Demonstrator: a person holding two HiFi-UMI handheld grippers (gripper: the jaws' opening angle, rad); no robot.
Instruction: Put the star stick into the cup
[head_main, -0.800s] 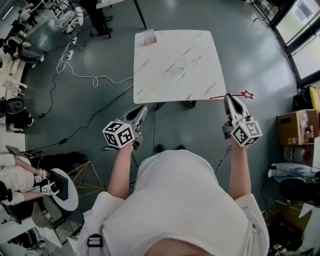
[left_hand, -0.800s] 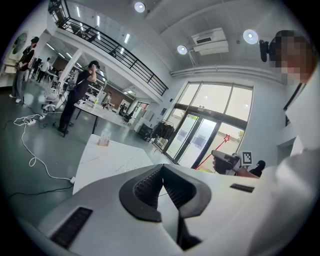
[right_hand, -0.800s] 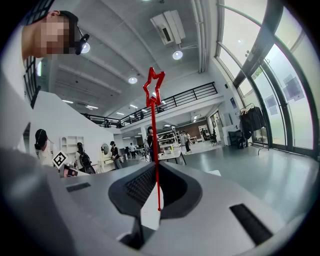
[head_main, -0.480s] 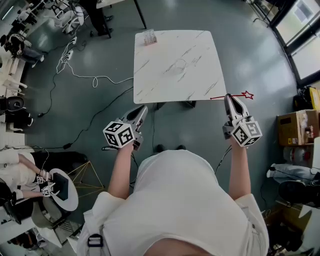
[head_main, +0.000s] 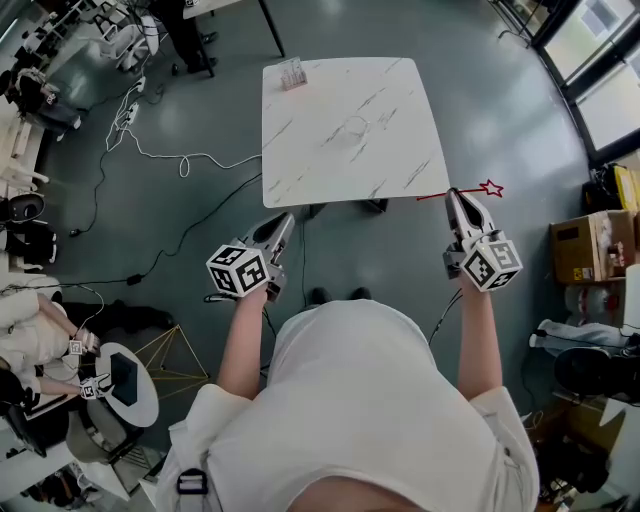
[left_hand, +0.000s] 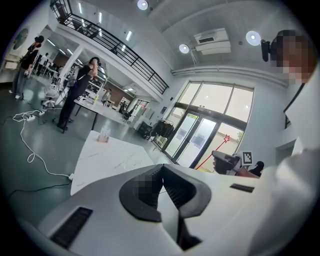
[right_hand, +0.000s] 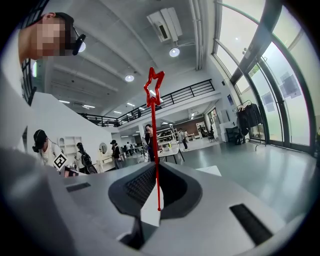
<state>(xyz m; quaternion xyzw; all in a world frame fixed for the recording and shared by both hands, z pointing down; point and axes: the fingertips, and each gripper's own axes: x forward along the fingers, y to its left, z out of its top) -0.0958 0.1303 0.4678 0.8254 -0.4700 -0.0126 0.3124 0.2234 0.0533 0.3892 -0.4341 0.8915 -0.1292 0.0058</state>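
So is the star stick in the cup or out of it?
Out. The right tongs are shut on the star stick, held off the table's near corner; the cup sits mid-table.

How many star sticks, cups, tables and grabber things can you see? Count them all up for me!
Star stick: 1
Cup: 1
Table: 1
Hand-held grippers: 2, the left hand-held gripper and the right hand-held gripper
Total: 5
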